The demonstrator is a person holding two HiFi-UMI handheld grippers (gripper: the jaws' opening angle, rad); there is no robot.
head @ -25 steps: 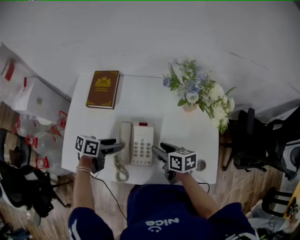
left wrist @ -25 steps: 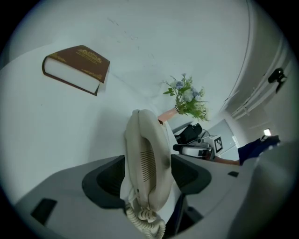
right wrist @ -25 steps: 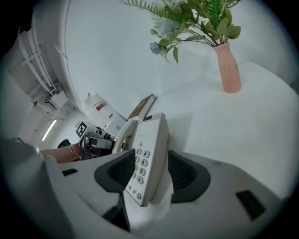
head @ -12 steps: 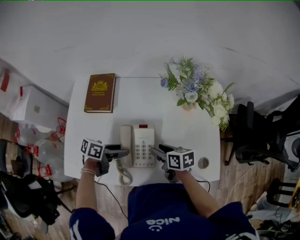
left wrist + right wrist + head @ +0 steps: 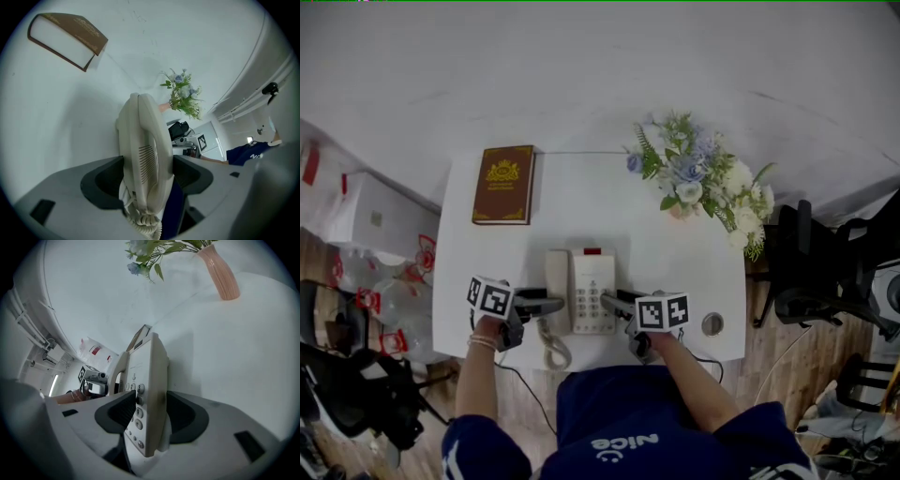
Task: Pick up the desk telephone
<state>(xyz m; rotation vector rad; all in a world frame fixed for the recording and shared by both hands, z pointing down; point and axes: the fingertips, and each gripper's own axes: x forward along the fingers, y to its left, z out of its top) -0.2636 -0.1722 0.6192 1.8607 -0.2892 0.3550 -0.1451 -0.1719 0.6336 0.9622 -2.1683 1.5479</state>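
Observation:
A cream desk telephone [image 5: 592, 292] lies on the white table [image 5: 581, 202], its handset [image 5: 558, 291] in the cradle on the left and its coiled cord [image 5: 551, 349] trailing to the front edge. My left gripper [image 5: 546, 304] is at the handset's left side. In the left gripper view the handset [image 5: 143, 136] stands between the wide jaws of that gripper [image 5: 149, 164], which have just been opening. My right gripper [image 5: 614, 302] is at the base's right edge. In the right gripper view the keypad edge [image 5: 147, 376] sits between that gripper's [image 5: 150, 408] spread jaws.
A brown book [image 5: 503, 184] lies at the table's back left. A vase of flowers [image 5: 703, 183] stands at the back right. A round cable hole [image 5: 711, 324] is at the front right. A black chair [image 5: 811, 281] stands to the right, white boxes [image 5: 366, 202] to the left.
Both grippers have closed in on the phone's near half, the right one sinking a little. The phone has stayed in place on the table.

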